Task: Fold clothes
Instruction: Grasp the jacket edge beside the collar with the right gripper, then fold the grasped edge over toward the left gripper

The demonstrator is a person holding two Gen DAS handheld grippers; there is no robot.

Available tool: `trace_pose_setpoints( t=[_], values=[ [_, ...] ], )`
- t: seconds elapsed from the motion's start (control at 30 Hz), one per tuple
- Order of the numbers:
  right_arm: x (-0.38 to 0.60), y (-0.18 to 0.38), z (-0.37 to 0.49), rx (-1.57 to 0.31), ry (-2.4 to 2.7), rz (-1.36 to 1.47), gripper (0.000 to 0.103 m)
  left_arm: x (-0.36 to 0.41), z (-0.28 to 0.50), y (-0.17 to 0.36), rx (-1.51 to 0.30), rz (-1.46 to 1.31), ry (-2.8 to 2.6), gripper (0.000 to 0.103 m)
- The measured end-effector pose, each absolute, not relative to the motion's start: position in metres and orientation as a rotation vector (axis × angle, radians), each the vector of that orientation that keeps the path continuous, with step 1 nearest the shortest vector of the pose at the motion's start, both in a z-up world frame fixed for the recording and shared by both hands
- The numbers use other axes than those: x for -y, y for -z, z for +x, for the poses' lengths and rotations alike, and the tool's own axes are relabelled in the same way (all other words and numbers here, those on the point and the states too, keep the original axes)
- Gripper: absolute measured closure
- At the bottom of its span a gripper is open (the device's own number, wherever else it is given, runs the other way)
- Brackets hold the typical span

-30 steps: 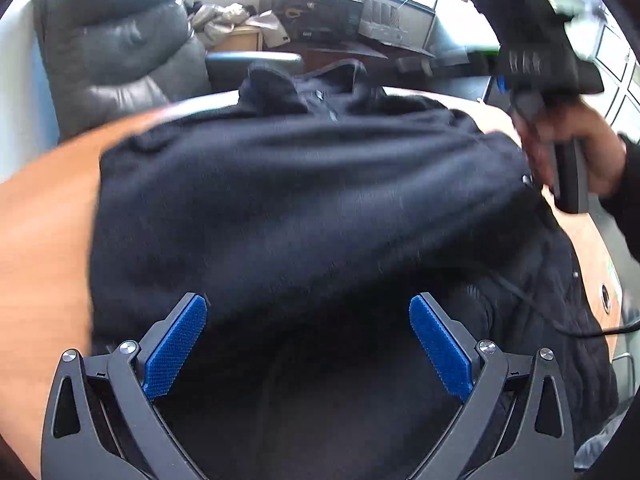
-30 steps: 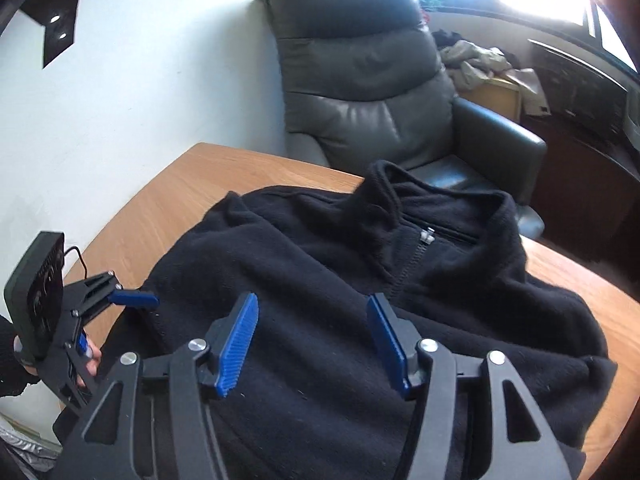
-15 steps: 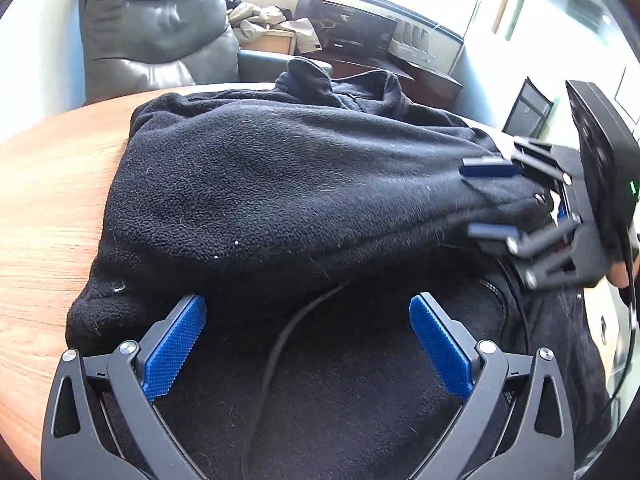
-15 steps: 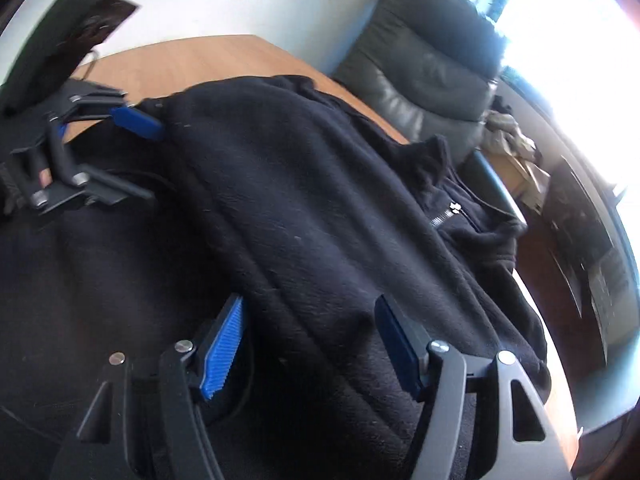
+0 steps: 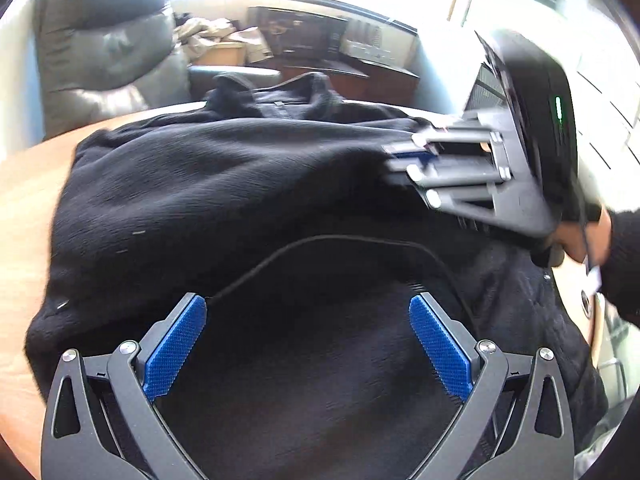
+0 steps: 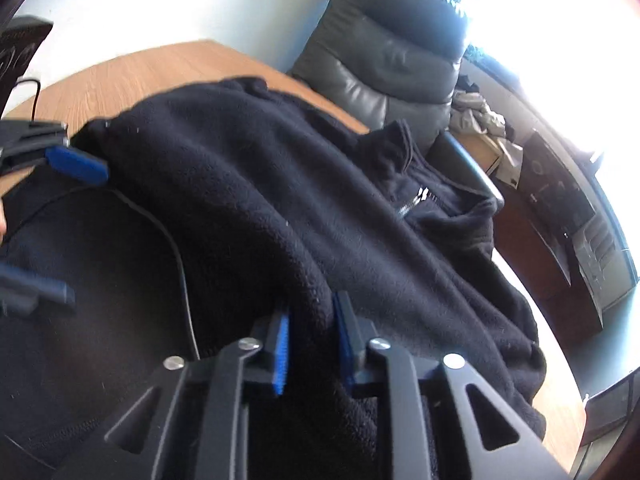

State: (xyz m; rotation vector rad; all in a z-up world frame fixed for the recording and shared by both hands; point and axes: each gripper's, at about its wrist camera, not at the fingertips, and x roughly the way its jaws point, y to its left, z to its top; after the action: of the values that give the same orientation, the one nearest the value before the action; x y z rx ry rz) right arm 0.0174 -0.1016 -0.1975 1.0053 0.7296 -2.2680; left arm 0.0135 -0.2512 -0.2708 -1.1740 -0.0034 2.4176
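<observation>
A black fleece jacket (image 5: 240, 184) with a zip collar lies folded over on the wooden table (image 5: 24, 200). My left gripper (image 5: 308, 312) is open over its near dark part, with only fabric and a thin cable below the blue pads. My right gripper (image 6: 310, 320) has its jaws closing, and the pads pinch the folded edge of the jacket (image 6: 320, 200). In the left wrist view the right gripper (image 5: 404, 160) is at the fold's right end, held by a hand. The left gripper (image 6: 60, 224) shows at the left edge of the right wrist view, jaws wide.
A grey leather armchair (image 5: 104, 52) stands behind the table, also seen as the armchair (image 6: 392, 48). A thin black cable (image 5: 320, 240) arcs across the jacket. Dark furniture with piled cloth and boxes (image 6: 488, 128) lines the back. Bare table (image 6: 140, 72) shows at the far left.
My right gripper's jaws have gone from wide apart to closed on the jacket's folded edge. In the left wrist view it has shifted up along the fold. The left gripper stays open.
</observation>
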Motion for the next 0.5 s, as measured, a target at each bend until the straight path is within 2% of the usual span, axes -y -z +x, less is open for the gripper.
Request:
trace_pose_setpoints(
  t=[0.33,0.4,0.5],
  values=[
    [0.089,0.114,0.02,-0.567,2.404,0.732,0.092,0.22,-0.018,0.266,-0.084,-1.063,-2.556,0.0],
    [0.092,0.11,0.017,-0.568,2.406,0.718,0.092,0.227,-0.035,0.263,-0.061,-1.053,-2.662,0.0],
    [0.095,0.111,0.014,-0.577,2.4,0.716,0.092,0.25,-0.063,0.265,0.064,-1.068,-2.749,0.0]
  ],
)
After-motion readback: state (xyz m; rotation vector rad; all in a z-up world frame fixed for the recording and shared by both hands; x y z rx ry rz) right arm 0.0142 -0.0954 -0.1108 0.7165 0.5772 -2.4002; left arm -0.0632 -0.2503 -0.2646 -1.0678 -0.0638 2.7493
